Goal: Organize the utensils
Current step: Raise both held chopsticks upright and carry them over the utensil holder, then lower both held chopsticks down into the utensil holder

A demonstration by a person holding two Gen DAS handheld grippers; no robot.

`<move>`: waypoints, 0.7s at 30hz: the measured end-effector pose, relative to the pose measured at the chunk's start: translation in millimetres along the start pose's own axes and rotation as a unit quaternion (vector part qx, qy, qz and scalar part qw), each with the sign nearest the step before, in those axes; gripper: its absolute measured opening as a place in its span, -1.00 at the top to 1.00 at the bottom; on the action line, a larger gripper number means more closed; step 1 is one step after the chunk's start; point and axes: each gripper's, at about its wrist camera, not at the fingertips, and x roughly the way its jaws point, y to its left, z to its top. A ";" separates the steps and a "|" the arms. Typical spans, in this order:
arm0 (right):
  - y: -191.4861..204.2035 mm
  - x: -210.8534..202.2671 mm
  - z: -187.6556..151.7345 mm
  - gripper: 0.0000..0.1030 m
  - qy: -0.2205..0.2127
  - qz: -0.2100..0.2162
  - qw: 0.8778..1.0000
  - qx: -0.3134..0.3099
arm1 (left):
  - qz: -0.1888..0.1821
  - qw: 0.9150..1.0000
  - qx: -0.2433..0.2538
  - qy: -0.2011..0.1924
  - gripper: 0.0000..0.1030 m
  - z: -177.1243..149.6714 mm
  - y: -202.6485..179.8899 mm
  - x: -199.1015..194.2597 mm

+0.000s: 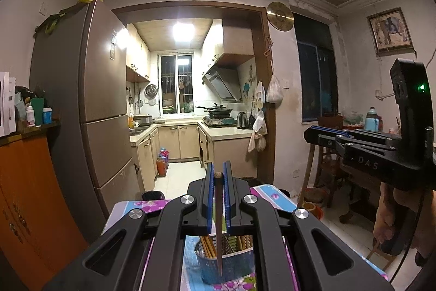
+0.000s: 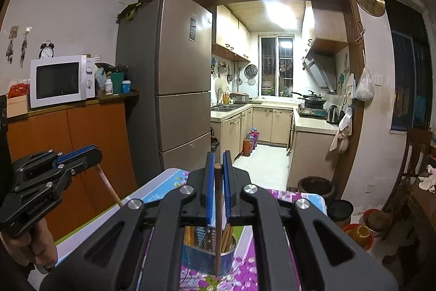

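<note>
Item: two chopsticks, both in hand. Our left claw (image 1: 218, 176) is clenched on a dark chopstick (image 1: 219, 225); our right claw (image 2: 217, 168) grasps another chopstick (image 2: 217, 222). Both hang above the blue holder (image 2: 207, 255) on the counter (image 2: 169, 182), already holding several. We judge sorting well along; these two remain.

Left tool (image 1: 218, 176), lower centre of frame, is closed on a dark chopstick (image 1: 219, 222) pointing down over a blue mesh holder (image 1: 234, 266) containing more chopsticks. Holder stands on the floral-covered table (image 1: 275, 195). Right tool (image 1: 310, 131) is at right edge.
</note>
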 end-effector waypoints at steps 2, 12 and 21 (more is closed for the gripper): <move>-1.6 6.3 6.0 0.91 -0.002 -0.001 1.000 -0.001 | 0.004 1.000 -0.002 -0.002 0.85 5.6 3.5 10.3; -9.9 41.7 21.2 0.91 -0.006 0.000 1.000 -0.001 | 0.009 1.000 -0.011 0.000 0.85 11.9 18.2 52.8; -14.3 72.6 6.6 0.91 0.008 0.006 1.000 0.003 | 0.006 1.000 -0.012 0.010 0.85 2.3 23.5 86.9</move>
